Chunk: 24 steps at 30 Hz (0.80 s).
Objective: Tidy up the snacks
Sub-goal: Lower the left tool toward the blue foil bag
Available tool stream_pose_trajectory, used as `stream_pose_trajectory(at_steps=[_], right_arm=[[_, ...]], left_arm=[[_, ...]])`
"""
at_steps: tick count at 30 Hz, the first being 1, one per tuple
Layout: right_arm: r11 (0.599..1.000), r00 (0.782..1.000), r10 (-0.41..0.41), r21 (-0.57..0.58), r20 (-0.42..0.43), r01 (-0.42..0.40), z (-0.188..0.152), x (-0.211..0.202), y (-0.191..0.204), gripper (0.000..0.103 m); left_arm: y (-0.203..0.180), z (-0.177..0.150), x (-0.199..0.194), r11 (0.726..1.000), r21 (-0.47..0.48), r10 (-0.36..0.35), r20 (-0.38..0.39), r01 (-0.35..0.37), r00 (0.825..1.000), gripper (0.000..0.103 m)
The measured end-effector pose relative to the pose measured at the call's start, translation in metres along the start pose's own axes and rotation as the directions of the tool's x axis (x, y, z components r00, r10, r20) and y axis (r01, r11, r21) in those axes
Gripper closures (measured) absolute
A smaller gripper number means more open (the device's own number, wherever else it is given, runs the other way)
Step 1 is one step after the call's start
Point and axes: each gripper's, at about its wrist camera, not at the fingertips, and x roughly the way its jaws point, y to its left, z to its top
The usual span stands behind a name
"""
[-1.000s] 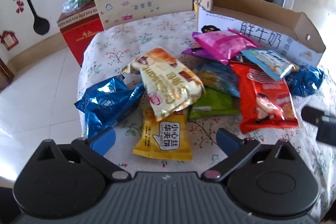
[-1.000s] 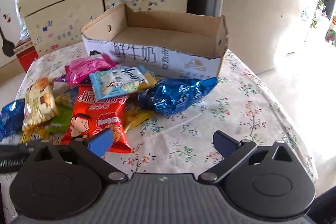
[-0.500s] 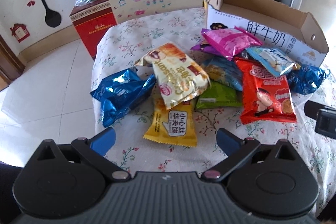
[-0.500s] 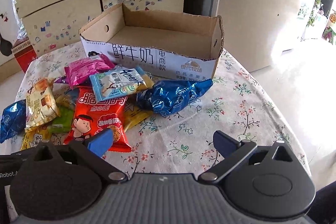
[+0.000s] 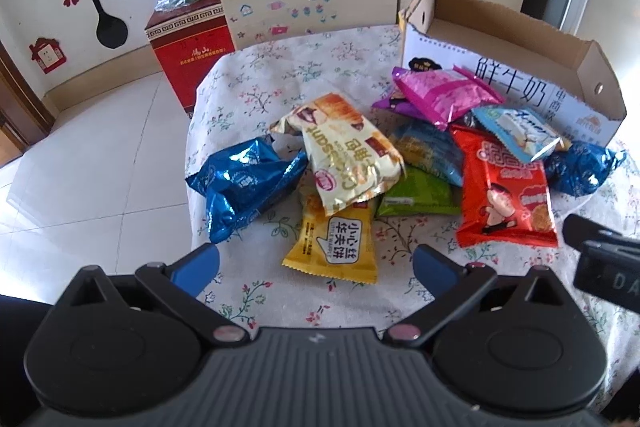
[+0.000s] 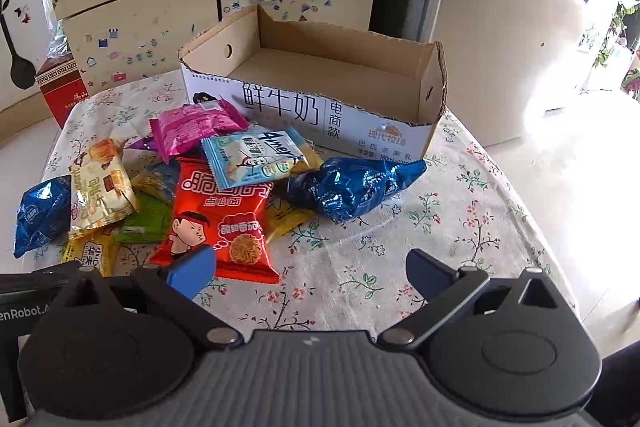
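Both your grippers, left gripper (image 5: 315, 261) and right gripper (image 6: 308, 267), hover spread wide, holding nothing, above the tablecloth's (image 6: 460, 211) near edge, snack packets (image 6: 224, 211) piled before the cardboard box (image 6: 320, 107).

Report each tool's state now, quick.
Left tool: open, holding nothing.
Right tool: open, holding nothing.

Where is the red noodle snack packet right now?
In the right wrist view, the red noodle snack packet lies left of centre, under the light-blue packet.

Snack packets (image 5: 400, 167) (heaped) beside cardboard box (image 6: 320, 107)
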Motion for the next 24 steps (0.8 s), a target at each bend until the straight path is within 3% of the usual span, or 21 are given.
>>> stream_pose_trajectory(at_steps=[8, 24], right_arm=[[1.0, 1.0, 0.004, -0.019, -0.006, -0.004, -0.001, -0.007, 0.006, 0.0], [0.999, 1.0, 0.002, -0.04, -0.008, -0.002, -0.001, -0.012, 0.011, 0.0]], left_arm=[[0.002, 0.002, -0.012, 1.0, -0.012, -0.024, 0.021, 0.024, 0.999, 0.001], [0.003, 0.0, -0.021, 1.0, -0.004, 0.012, 0.044, -0.012, 0.999, 0.001]])
